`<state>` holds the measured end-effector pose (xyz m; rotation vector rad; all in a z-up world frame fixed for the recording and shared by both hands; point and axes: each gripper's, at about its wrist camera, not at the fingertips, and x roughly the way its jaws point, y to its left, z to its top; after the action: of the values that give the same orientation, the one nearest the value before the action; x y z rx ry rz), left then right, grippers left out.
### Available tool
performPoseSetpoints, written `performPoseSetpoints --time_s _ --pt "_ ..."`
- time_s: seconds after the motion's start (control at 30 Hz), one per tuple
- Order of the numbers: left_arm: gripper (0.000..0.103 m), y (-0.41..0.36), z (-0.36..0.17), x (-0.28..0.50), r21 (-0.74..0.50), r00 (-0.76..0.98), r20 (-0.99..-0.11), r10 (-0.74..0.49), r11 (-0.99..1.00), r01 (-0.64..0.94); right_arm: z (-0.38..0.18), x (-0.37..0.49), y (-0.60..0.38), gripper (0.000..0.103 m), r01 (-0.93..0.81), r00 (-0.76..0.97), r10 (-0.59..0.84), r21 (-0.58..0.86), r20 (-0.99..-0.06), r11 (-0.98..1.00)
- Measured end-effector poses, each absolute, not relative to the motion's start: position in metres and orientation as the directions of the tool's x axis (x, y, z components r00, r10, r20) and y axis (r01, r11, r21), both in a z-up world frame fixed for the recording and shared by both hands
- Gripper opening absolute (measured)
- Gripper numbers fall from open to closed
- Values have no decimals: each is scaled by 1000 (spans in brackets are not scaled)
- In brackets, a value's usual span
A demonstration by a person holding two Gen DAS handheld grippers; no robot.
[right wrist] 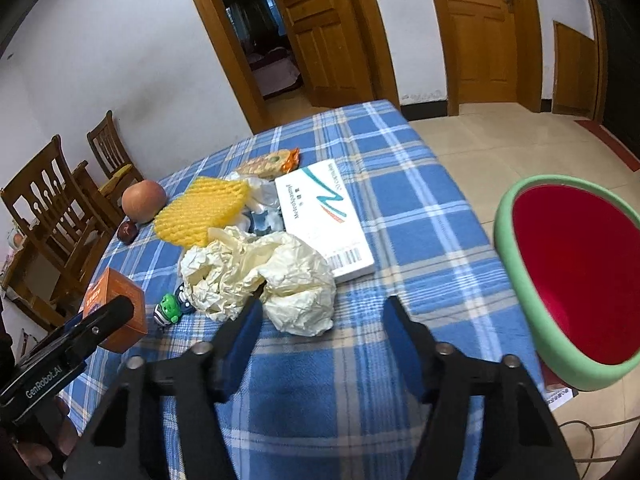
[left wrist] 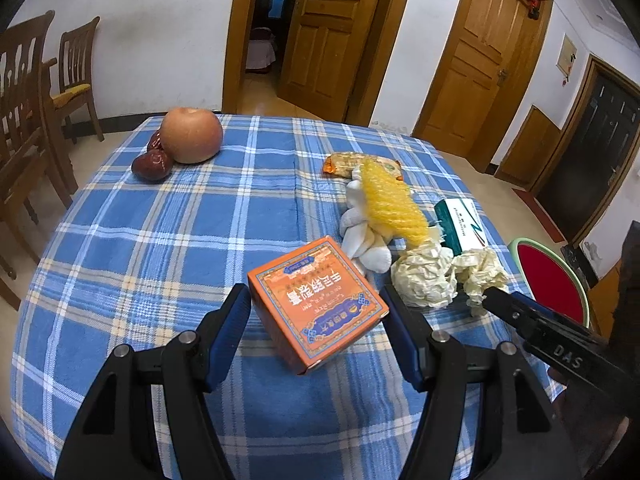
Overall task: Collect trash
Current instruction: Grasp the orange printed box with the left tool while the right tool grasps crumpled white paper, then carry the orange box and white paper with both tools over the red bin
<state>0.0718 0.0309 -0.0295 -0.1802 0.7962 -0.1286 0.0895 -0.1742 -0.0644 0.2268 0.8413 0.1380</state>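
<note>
An orange cardboard box (left wrist: 316, 304) sits tilted between the blue pads of my left gripper (left wrist: 316, 300), which is shut on it at two opposite corners. Beside it lie two crumpled cream paper wads (left wrist: 424, 280). In the right wrist view the paper wads (right wrist: 296, 280) lie just ahead of my right gripper (right wrist: 324, 304). Its left finger touches the paper, its right finger stands apart, so it is open. The green bin with a red inside (right wrist: 516, 264) stands off the table's right edge.
On the blue plaid tablecloth (right wrist: 400, 240) lie a white flat box (right wrist: 328, 216), yellow foam netting (right wrist: 200, 212), a snack wrapper (right wrist: 272, 162), a small green toy (right wrist: 170, 308), an apple (left wrist: 192, 136) and red dates (left wrist: 152, 164). Wooden chairs (left wrist: 24, 120) stand at the left.
</note>
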Motion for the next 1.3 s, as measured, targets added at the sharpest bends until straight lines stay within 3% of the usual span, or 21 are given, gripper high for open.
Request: performPoseSetpoints --time_s 0.1,0.3,1.3 --pt "66 33 -31 73 -210 691 -700 -181 977 43 -68 92 -172 35 -49 648 231 263 -726 964" --pt "66 30 -31 72 -208 690 -700 -184 977 49 -66 84 -172 24 -70 659 239 258 -713 964" --pt "66 -19 7 48 -245 696 -650 -305 951 188 -22 12 -225 22 -26 771 214 305 -600 952"
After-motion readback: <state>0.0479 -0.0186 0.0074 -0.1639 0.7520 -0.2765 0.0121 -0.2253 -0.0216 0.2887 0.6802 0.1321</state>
